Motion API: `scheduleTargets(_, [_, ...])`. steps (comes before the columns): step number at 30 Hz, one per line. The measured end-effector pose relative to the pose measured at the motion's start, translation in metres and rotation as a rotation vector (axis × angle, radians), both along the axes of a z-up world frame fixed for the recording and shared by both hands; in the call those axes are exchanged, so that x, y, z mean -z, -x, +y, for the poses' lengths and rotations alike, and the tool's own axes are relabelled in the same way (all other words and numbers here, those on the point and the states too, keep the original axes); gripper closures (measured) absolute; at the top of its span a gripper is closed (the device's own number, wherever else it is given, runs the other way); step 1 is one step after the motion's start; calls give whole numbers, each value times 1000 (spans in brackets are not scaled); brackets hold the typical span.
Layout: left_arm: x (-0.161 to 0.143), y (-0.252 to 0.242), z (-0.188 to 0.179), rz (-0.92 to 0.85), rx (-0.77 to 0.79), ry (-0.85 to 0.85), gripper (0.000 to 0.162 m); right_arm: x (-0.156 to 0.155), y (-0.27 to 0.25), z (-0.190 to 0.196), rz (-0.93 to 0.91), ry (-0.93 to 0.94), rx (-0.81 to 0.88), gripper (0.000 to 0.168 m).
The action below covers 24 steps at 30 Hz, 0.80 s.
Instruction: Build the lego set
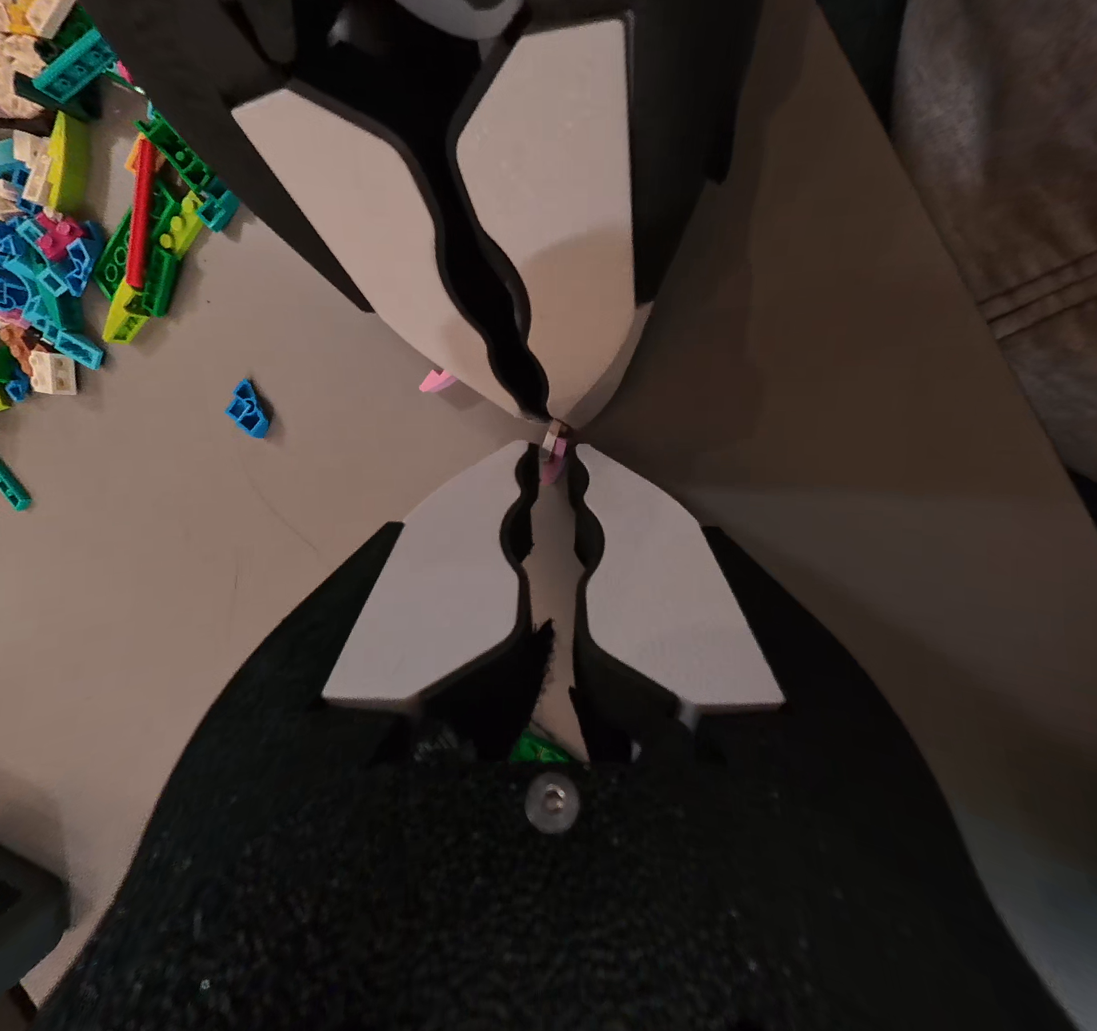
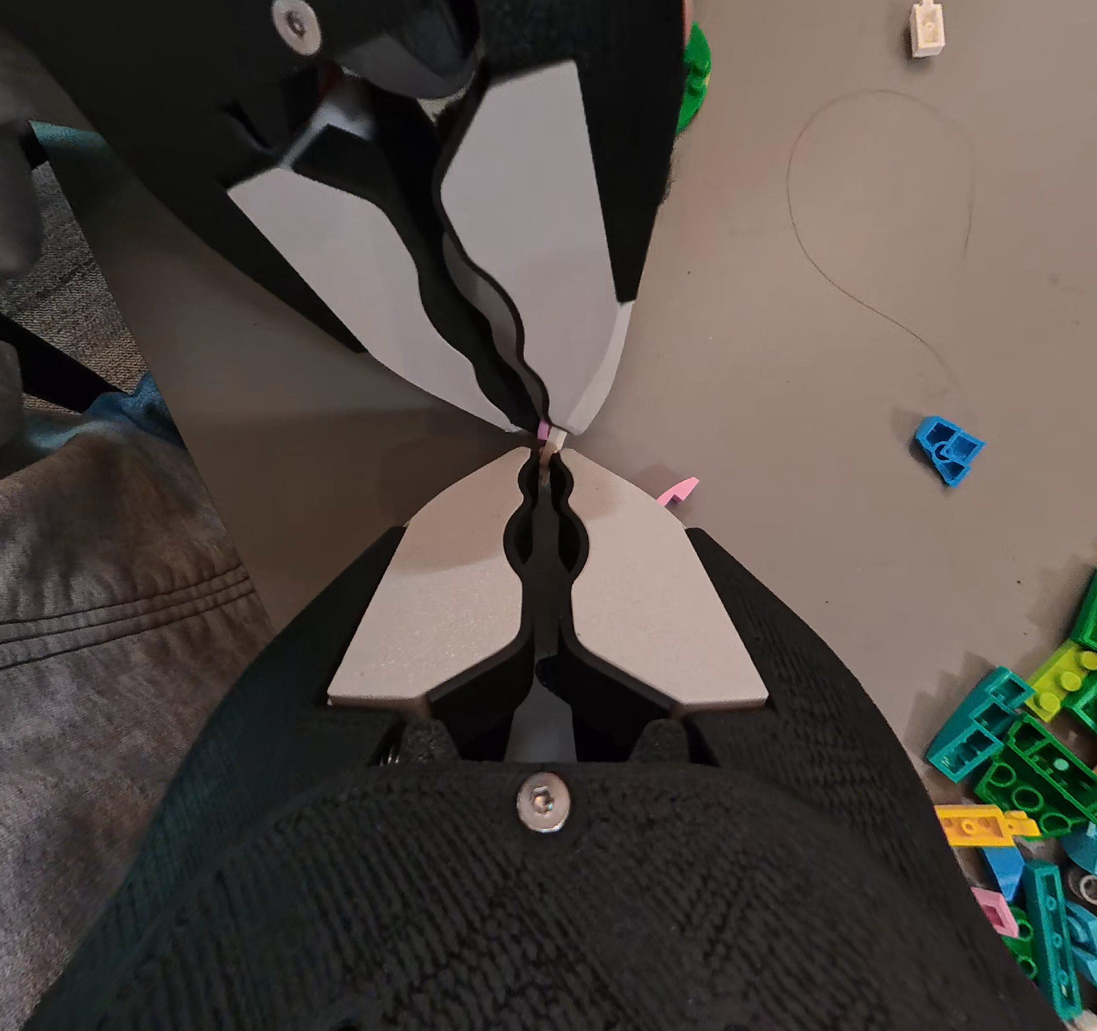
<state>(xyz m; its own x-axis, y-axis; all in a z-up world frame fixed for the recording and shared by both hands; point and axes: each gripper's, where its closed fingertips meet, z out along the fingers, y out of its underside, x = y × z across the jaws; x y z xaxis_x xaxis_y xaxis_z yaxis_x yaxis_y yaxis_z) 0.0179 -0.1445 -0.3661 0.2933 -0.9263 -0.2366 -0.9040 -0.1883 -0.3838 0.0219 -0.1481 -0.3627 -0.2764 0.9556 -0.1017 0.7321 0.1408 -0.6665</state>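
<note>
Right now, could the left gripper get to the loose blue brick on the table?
Probably not yet. The left gripper is shut on a small pink piece, tip to tip with the right gripper. The blue brick lies alone on bare table, so the path itself looks free.

Between the tips of the left tool [image 1: 551, 456] and the right tool [image 2: 545, 456] sat tiny pink and white plastic pieces [image 1: 553, 449], too small and too covered to tell their shape or how they joined. A pink curved plastic piece [image 2: 678, 492] lay half hidden behind a tool finger. The heap of coloured plastic bricks [image 1: 53, 219] on the grey counter [image 1: 178, 528] was cut off by the picture's edge.
</note>
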Motion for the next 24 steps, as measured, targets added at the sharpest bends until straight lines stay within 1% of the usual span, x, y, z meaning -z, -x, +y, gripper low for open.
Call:
scheduleTargets(6, [1,0,-1,17,6,20,155,0,0,-1,5,-16,-40,165])
scheduleTargets(10, [0,-1,-6,31,35,17,156,0,-1,-3,30,-48,-123,165])
scheduleTargets(17, [-2,-4,-8,66,27,-141,157,-2,-3,-4,80,-115,-170,165])
scheduleTargets(22, [-13,-6,-12,82,38,-261,157,-13,-4,-8,157,-221,-199,166])
scheduleTargets(24, [-17,-7,-13,78,40,-284,157,-17,-5,-10,173,-233,-199,166])
